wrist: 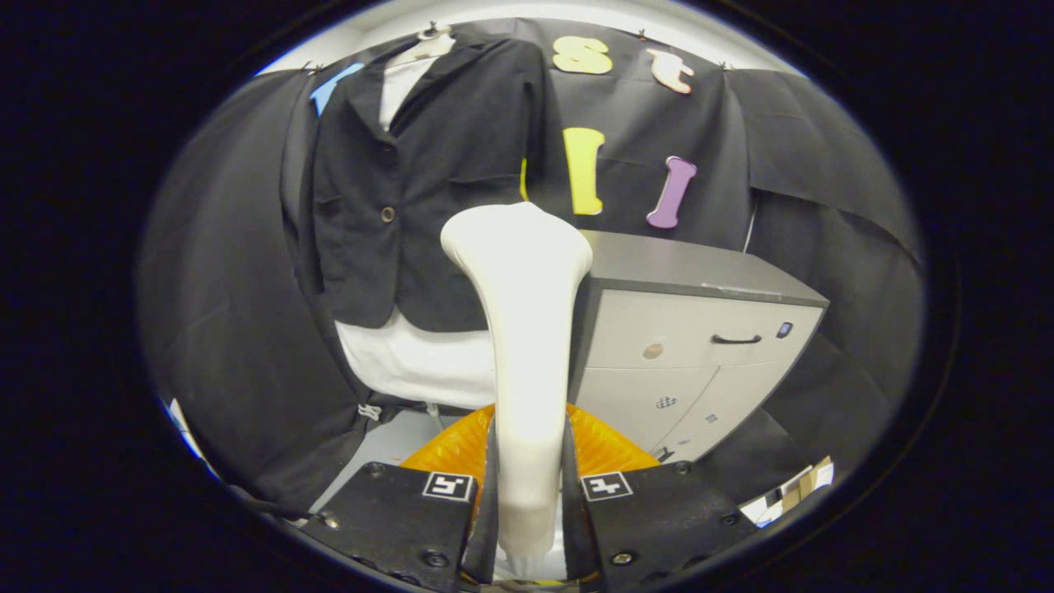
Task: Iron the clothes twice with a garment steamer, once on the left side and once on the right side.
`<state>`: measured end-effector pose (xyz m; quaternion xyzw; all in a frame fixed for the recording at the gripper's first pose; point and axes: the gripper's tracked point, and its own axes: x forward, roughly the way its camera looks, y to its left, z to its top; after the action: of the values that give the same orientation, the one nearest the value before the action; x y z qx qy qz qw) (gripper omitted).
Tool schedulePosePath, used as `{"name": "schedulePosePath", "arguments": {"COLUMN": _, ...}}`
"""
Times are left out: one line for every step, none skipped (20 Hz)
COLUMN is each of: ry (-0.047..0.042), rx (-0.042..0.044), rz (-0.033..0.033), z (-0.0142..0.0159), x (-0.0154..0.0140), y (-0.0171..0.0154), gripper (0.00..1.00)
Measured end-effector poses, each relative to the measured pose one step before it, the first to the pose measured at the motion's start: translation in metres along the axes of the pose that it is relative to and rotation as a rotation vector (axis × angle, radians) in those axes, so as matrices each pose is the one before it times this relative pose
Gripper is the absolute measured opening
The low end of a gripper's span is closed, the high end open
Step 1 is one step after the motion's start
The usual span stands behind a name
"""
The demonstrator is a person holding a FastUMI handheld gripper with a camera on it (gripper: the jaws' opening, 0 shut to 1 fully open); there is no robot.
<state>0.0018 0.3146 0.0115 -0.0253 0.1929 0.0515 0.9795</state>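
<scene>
Tongs (527, 494) clenched on the white, smooth plastic garment steamer (519, 329): both fingers press against its handle, one on each side, and the handle's lower end is cut off between them. The steamer rises upright from between the fingers and flares into a broad rounded head; only its back shows, so the steam face is hidden. An orange ribbed object (605, 445) sits just behind the handle, largely covered by the steamer and the fingers; what it is cannot be told. Beyond the steamer head, to its left, a black buttoned suit jacket (428, 181) hangs over a white shirt (412, 362) against the black cloth booth wall (230, 313); the hanger top is small and hard to make out, and the steamer covers part of the jacket's lower hem. Steamer head and jacket appear apart, though the gap cannot be judged. To the right, just behind the steamer, stands a grey cabinet with a dark top (700, 329), one drawer with a black handle and doors below, all closed, so contents are unseen; its left edge is hidden by the steamer. Small cardboard pieces (790, 490) lie low at the right, partly cut off.
</scene>
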Motion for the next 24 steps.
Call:
{"name": "schedulePosePath", "arguments": {"ry": -0.01156, "rx": 0.01135, "rz": -0.00131, "z": 0.00571, "x": -0.00559, "y": -0.01239, "gripper": 0.34}}
{"name": "schedulePosePath", "arguments": {"ry": -0.01254, "rx": 0.00797, "rz": -0.00108, "z": 0.00561, "x": -0.00473, "y": -0.01293, "gripper": 0.34}}
{"name": "schedulePosePath", "arguments": {"ry": -0.00889, "rx": 0.00466, "rz": -0.00023, "z": 0.00492, "x": -0.00439, "y": -0.01208, "gripper": 0.34}}
{"name": "schedulePosePath", "arguments": {"ry": -0.00539, "rx": 0.00726, "rz": 0.00145, "z": 0.00088, "x": -0.00280, "y": -0.01290, "gripper": 0.34}}
{"name": "schedulePosePath", "arguments": {"ry": -0.00486, "rx": 0.00872, "rz": 0.00114, "z": 0.00148, "x": -0.00385, "y": -0.01330, "gripper": 0.34}}
{"name": "schedulePosePath", "arguments": {"ry": -0.00549, "rx": 0.00743, "rz": -0.00052, "z": 0.00140, "x": -0.00503, "y": -0.01361, "gripper": 0.34}}
{"name": "schedulePosePath", "arguments": {"ry": -0.00189, "rx": 0.00675, "rz": -0.00117, "z": 0.00212, "x": -0.00391, "y": -0.01182, "gripper": 0.34}}
{"name": "schedulePosePath", "arguments": {"ry": -0.00065, "rx": 0.00975, "rz": -0.00142, "z": 0.00097, "x": -0.00387, "y": -0.01161, "gripper": 0.34}}
{"name": "schedulePosePath", "arguments": {"ry": 0.00013, "rx": 0.00978, "rz": -0.00371, "z": 0.00184, "x": -0.00354, "y": -0.01076, "gripper": 0.34}}
{"name": "schedulePosePath", "arguments": {"ry": 0.00080, "rx": 0.00906, "rz": -0.00557, "z": 0.00047, "x": -0.00187, "y": -0.01163, "gripper": 0.35}}
{"name": "schedulePosePath", "arguments": {"ry": 0.00180, "rx": 0.01026, "rz": -0.00668, "z": 0.00040, "x": -0.00151, "y": -0.01209, "gripper": 0.34}}
{"name": "schedulePosePath", "arguments": {"ry": 0.00276, "rx": 0.00899, "rz": -0.00687, "z": -0.00204, "x": 0.00165, "y": -0.01795, "gripper": 0.34}}
{"name": "schedulePosePath", "arguments": {"ry": 0.00506, "rx": 0.00455, "rz": -0.00813, "z": -0.00201, "x": -0.00118, "y": -0.01233, "gripper": 0.34}}
{"name": "schedulePosePath", "arguments": {"ry": 0.00612, "rx": 0.00393, "rz": -0.00644, "z": -0.00212, "x": -0.00126, "y": -0.01096, "gripper": 0.34}}
{"name": "schedulePosePath", "arguments": {"ry": 0.00859, "rx": 0.00395, "rz": -0.00604, "z": -0.00286, "x": -0.00103, "y": -0.01129, "gripper": 0.34}}
{"name": "schedulePosePath", "arguments": {"ry": 0.00685, "rx": 0.00175, "rz": -0.00280, "z": -0.00378, "x": 0.00035, "y": -0.00800, "gripper": 0.34}}
{"name": "schedulePosePath", "arguments": {"ry": 0.01003, "rx": 0.00238, "rz": -0.00455, "z": -0.00343, "x": 0.00013, "y": -0.00960, "gripper": 0.34}}
{"name": "schedulePosePath", "arguments": {"ry": 0.00988, "rx": 0.00062, "rz": -0.00258, "z": -0.00401, "x": -0.00013, "y": -0.00808, "gripper": 0.34}}
{"name": "schedulePosePath", "arguments": {"ry": 0.00959, "rx": 0.00272, "rz": -0.00254, "z": -0.00379, "x": 0.00022, "y": -0.00744, "gripper": 0.34}}
{"name": "schedulePosePath", "arguments": {"ry": 0.00798, "rx": 0.00015, "rz": 0.00016, "z": -0.00481, "x": 0.00058, "y": -0.00706, "gripper": 0.34}}
{"name": "schedulePosePath", "arguments": {"ry": 0.00825, "rx": -0.00089, "rz": -0.00088, "z": -0.00495, "x": 0.00037, "y": -0.00679, "gripper": 0.34}}
{"name": "schedulePosePath", "arguments": {"ry": 0.01035, "rx": -0.00216, "rz": 0.00198, "z": -0.00522, "x": 0.00083, "y": -0.00558, "gripper": 0.34}}
{"name": "schedulePosePath", "arguments": {"ry": 0.00861, "rx": 0.00118, "rz": 0.00204, "z": -0.00369, "x": 0.00133, "y": -0.00397, "gripper": 0.34}}
{"name": "schedulePosePath", "arguments": {"ry": 0.00957, "rx": -0.00259, "rz": 0.00218, "z": -0.00329, "x": 0.00168, "y": -0.00446, "gripper": 0.34}}
